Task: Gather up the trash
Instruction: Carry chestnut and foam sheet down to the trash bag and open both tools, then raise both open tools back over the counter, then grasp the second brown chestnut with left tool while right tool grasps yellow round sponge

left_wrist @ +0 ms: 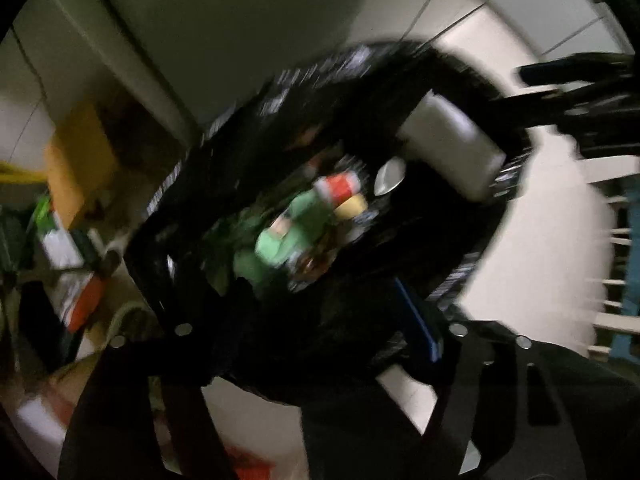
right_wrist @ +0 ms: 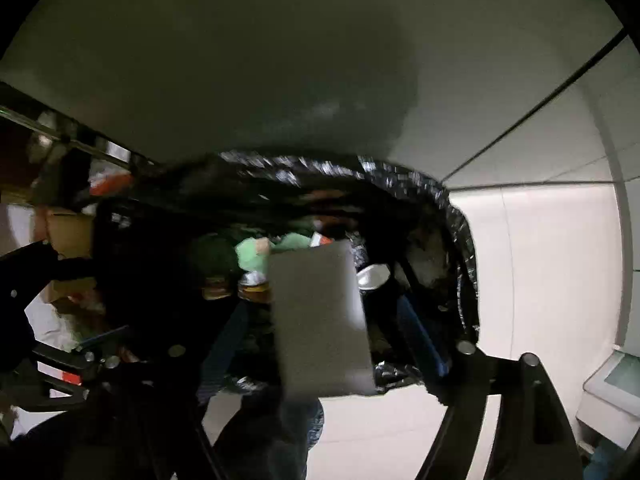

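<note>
We are dropping a white block [right_wrist: 320,316] into the black trash bag [right_wrist: 448,208]; our right gripper [right_wrist: 320,364] is spread. Next, withdraw toward six o'clock.

- Pale tiled floor [left_wrist: 540,240] with dark grout lines, bright on the right side of both views.
- Grey wall [right_wrist: 240,60] above the floor, with a broad dark shadow across it.
- Yellow-orange box [left_wrist: 74,160], blurred, near the floor's left edge in the left wrist view.
- Orange-and-white package [left_wrist: 86,300] below that box; too blurred to tell more.
- Cardboard box [right_wrist: 68,232] at the left of the right wrist view.
- White slatted frame [left_wrist: 616,240] with a blue part, at the floor's right edge.
- Pale boxy unit [right_wrist: 616,384] in the floor's lower right corner.
</note>
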The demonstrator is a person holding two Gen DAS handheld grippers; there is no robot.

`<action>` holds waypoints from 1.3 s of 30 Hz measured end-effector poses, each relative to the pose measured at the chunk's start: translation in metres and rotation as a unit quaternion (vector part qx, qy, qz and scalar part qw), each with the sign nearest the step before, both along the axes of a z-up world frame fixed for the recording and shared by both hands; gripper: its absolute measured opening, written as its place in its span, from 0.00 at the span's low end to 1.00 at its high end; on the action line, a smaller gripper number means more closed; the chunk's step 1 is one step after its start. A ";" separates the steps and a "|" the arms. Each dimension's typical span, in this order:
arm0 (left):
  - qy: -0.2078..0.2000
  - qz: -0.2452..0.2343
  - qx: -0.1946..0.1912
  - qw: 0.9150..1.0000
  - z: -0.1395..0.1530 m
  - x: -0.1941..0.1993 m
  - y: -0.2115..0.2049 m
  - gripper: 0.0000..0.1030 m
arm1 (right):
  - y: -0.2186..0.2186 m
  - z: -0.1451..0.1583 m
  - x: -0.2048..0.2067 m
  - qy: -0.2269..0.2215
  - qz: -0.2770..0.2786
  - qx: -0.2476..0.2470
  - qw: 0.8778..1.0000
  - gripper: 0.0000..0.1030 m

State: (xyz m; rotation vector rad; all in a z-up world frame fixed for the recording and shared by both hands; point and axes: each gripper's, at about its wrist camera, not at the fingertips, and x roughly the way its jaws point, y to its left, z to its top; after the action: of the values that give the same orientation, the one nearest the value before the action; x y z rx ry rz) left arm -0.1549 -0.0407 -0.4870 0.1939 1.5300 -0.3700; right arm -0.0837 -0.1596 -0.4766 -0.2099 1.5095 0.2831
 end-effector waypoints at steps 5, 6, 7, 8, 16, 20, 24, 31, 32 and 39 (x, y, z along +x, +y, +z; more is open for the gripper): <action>0.003 0.009 0.024 1.000 -0.013 0.002 0.004 0.69 | -0.001 -0.007 -0.004 0.013 -0.007 0.004 1.000 0.78; 0.003 0.010 0.024 1.000 -0.010 0.007 0.006 0.69 | 0.000 -0.005 -0.006 0.012 -0.004 0.006 1.000 0.78; 0.002 0.010 0.023 1.000 -0.007 0.006 0.007 0.69 | 0.002 0.002 -0.007 0.010 -0.001 0.009 1.000 0.78; -0.002 0.010 0.023 1.000 -0.003 0.009 0.009 0.70 | 0.004 0.006 -0.008 0.007 0.001 0.013 1.000 0.78; -0.027 -0.017 0.014 0.999 0.063 0.007 0.008 0.74 | 0.013 0.110 -0.010 -0.047 0.005 0.077 0.996 0.78; -0.039 -0.040 -0.017 0.998 0.123 -0.011 0.013 0.74 | 0.020 0.204 -0.025 -0.106 0.036 0.118 0.987 0.80; -0.062 -0.051 -0.051 0.995 0.192 -0.035 0.031 0.75 | 0.025 0.313 -0.027 -0.208 0.033 0.204 0.956 0.94; -0.131 0.097 -0.042 0.986 0.269 -0.037 0.102 0.85 | 0.061 0.352 0.004 -0.321 0.030 0.211 0.923 0.95; -0.142 0.122 -0.042 0.981 0.274 -0.035 0.111 0.85 | 0.065 0.347 0.009 -0.323 0.027 0.206 0.924 0.95; -0.180 0.211 -0.049 0.959 0.299 -0.022 0.156 0.85 | 0.077 0.313 0.028 -0.324 0.029 0.158 0.932 0.95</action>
State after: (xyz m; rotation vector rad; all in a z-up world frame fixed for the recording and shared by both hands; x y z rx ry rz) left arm -0.1765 0.1157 -0.1884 -0.1399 1.1493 -0.0622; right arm -0.0555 -0.0829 -0.1637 -0.0748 0.7879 0.4488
